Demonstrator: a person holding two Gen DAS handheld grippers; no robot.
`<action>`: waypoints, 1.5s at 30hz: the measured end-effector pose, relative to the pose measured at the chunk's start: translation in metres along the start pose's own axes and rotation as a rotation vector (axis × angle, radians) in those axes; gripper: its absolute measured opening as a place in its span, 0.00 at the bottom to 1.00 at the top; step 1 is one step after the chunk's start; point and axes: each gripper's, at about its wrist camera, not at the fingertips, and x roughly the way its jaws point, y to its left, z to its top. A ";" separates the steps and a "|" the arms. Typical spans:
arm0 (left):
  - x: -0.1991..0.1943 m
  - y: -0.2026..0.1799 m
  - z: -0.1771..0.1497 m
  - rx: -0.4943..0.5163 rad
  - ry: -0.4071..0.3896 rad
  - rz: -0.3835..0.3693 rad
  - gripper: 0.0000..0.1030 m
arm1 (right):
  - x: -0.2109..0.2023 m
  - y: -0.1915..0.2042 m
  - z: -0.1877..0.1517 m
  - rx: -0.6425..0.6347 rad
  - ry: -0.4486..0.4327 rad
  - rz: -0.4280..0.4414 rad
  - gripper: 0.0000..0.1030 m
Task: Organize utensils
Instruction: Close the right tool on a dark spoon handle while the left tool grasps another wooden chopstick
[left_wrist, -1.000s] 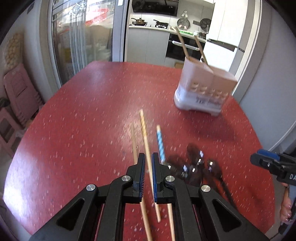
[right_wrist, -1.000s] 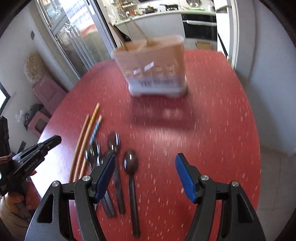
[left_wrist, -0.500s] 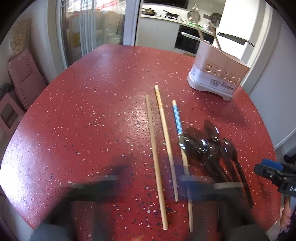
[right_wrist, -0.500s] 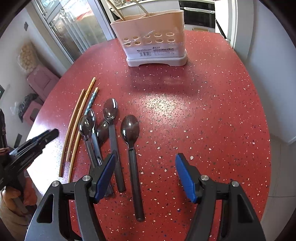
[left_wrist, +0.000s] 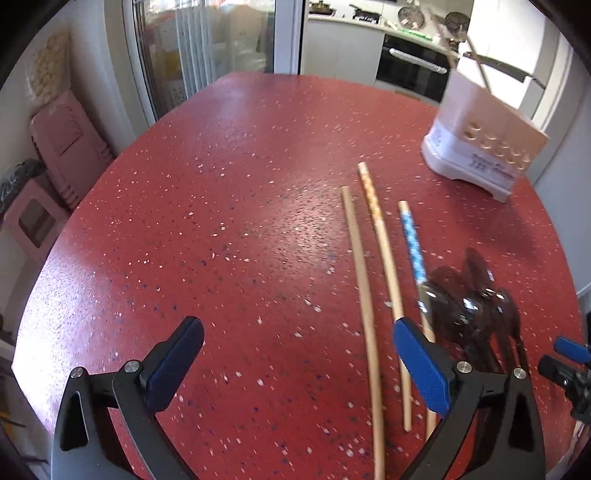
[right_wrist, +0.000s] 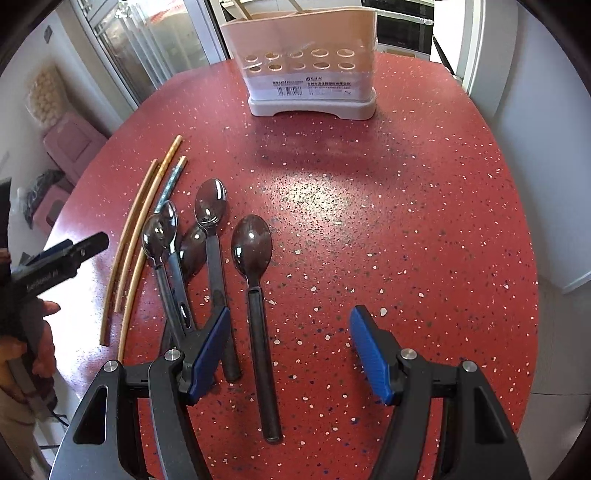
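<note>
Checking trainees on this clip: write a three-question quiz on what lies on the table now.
1. How many long wooden chopsticks lie flat on the speckled red table?
2. True or false: the beige plastic utensil holder lies tipped over.
3. Nearest the right gripper: A the lone dark spoon, B the holder?

Key: 1. three; 2. false; 3. A

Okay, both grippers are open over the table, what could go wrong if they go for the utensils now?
1. The spoons lie overlapped; the right gripper may snag two or knock neighbours askew.
2. The chopsticks lie close together, one tucked under the spoon pile; the left gripper could pinch several or roll them.
3. The holder already has sticks in it, so inserted utensils might jam against them.
</note>
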 end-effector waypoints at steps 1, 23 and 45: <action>0.005 0.002 0.003 0.000 0.007 -0.004 1.00 | 0.001 0.000 0.001 -0.001 0.004 -0.003 0.68; 0.079 0.016 0.054 0.050 0.066 0.007 1.00 | 0.030 0.037 0.020 -0.178 0.119 -0.135 0.46; 0.105 -0.065 0.133 0.299 0.229 -0.086 0.75 | 0.034 0.032 0.035 -0.197 0.204 -0.015 0.12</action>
